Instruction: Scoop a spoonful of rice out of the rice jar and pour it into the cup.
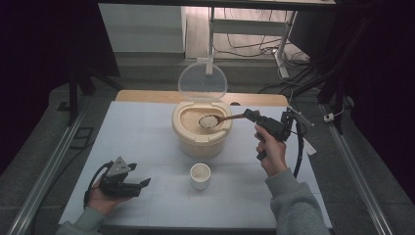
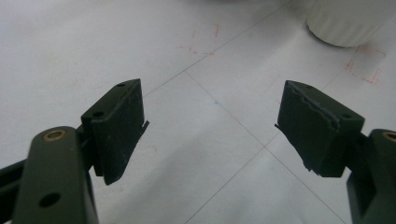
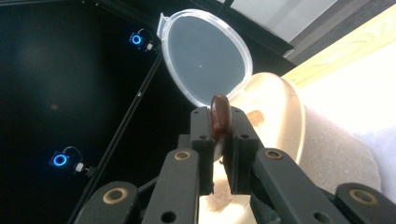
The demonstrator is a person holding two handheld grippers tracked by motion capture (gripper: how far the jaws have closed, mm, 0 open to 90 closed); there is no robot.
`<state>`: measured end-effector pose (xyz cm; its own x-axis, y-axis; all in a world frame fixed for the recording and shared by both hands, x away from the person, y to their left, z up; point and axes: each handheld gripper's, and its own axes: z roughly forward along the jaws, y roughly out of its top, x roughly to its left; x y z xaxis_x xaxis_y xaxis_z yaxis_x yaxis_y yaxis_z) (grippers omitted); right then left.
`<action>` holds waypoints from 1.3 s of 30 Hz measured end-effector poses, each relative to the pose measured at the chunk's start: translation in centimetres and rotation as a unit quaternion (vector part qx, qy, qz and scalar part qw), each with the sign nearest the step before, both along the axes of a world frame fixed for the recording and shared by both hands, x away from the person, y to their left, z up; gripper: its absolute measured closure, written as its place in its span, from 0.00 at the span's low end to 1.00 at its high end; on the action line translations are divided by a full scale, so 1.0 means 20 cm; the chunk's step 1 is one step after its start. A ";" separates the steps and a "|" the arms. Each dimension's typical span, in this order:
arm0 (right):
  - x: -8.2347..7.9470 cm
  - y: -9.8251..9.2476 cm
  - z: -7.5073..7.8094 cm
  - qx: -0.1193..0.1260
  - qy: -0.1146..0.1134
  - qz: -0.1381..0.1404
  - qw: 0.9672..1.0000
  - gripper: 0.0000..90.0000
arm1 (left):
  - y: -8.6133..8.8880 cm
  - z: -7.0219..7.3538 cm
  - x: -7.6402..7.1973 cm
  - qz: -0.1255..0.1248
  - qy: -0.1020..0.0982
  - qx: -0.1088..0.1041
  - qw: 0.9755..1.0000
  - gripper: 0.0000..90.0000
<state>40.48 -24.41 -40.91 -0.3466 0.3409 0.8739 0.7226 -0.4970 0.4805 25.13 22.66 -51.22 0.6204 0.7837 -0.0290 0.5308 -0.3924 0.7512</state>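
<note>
Fingers of the right gripper (image 1: 252, 115) clamp a wooden spoon (image 1: 215, 119), heaped with rice, over the far rice container (image 1: 201, 133). Keep it level while carrying it to the near cup (image 1: 200, 175). Left gripper (image 1: 139, 185) rests wide apart, empty, on the counter (image 1: 147, 147).

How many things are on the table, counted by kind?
Rice container with open lid: 1
Wooden spoon holding rice: 1
White cup: 1
Grippers: 2, left gripper and right gripper
Total: 5
</note>
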 end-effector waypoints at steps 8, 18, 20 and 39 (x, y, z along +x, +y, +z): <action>-0.02 -0.01 0.01 -0.001 0.000 0.003 1.000 0.92 | 0.00 0.00 0.00 0.000 -0.001 0.001 1.000 0.26; -0.04 -0.01 -0.02 0.007 0.005 0.014 1.000 0.92 | 0.00 0.00 0.00 0.000 -0.001 0.001 1.000 0.26; -0.05 -0.02 -0.03 0.009 0.006 0.017 1.000 0.92 | 0.00 0.00 0.00 0.000 0.000 0.002 1.000 0.26; -0.20 -0.02 -0.07 0.005 0.007 0.064 0.998 0.92 | 0.00 0.00 0.00 0.002 0.000 0.000 1.000 0.26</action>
<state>36.51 -24.77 -42.22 -0.3749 0.2860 0.8818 0.7869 -0.4048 0.4658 25.22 22.70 -51.19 0.6167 0.7867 -0.0286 0.5327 -0.3903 0.7509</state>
